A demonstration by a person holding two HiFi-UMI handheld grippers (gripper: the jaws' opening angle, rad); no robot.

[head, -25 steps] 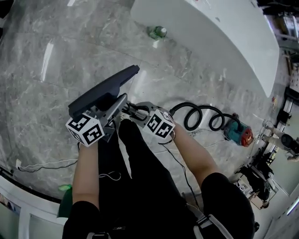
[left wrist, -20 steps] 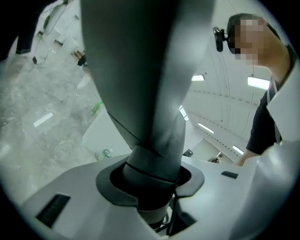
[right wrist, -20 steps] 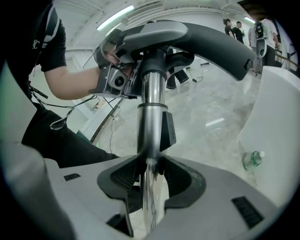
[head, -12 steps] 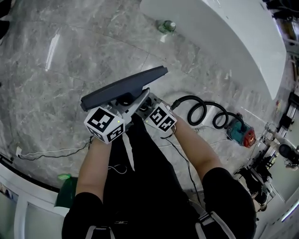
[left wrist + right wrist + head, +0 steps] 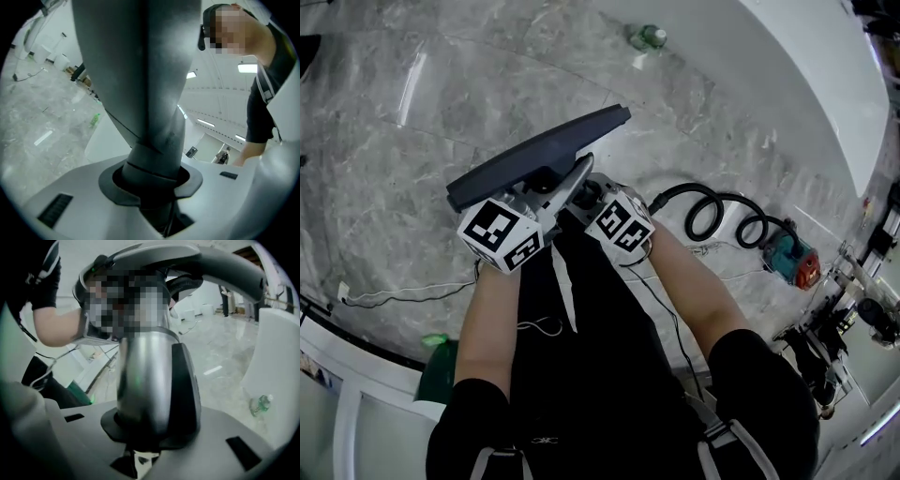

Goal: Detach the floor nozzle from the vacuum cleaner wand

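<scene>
The dark grey floor nozzle [image 5: 534,159] is held up off the floor, above the person's lap, on the end of the silver wand [image 5: 570,187]. My left gripper [image 5: 546,190] has its jaws around the nozzle's neck [image 5: 154,154], with the nozzle body [image 5: 136,56] looming above. These jaws have just been closing, and the pads sit against the neck. My right gripper [image 5: 589,195] is right beside it, clamped on the silver wand tube [image 5: 145,380] with its black strip. Its jaws have also just been closing, around the tube.
A black coiled hose [image 5: 722,220] runs to a teal and red machine [image 5: 787,258] on the marble floor at right. A green bottle [image 5: 649,37] lies by the white curved counter [image 5: 787,75]. A thin cable [image 5: 394,295] trails at left.
The left gripper has rolled and risen a little, lifting the nozzle, which now shows longer and higher in the head view. The right gripper has drawn in close beside the left one.
</scene>
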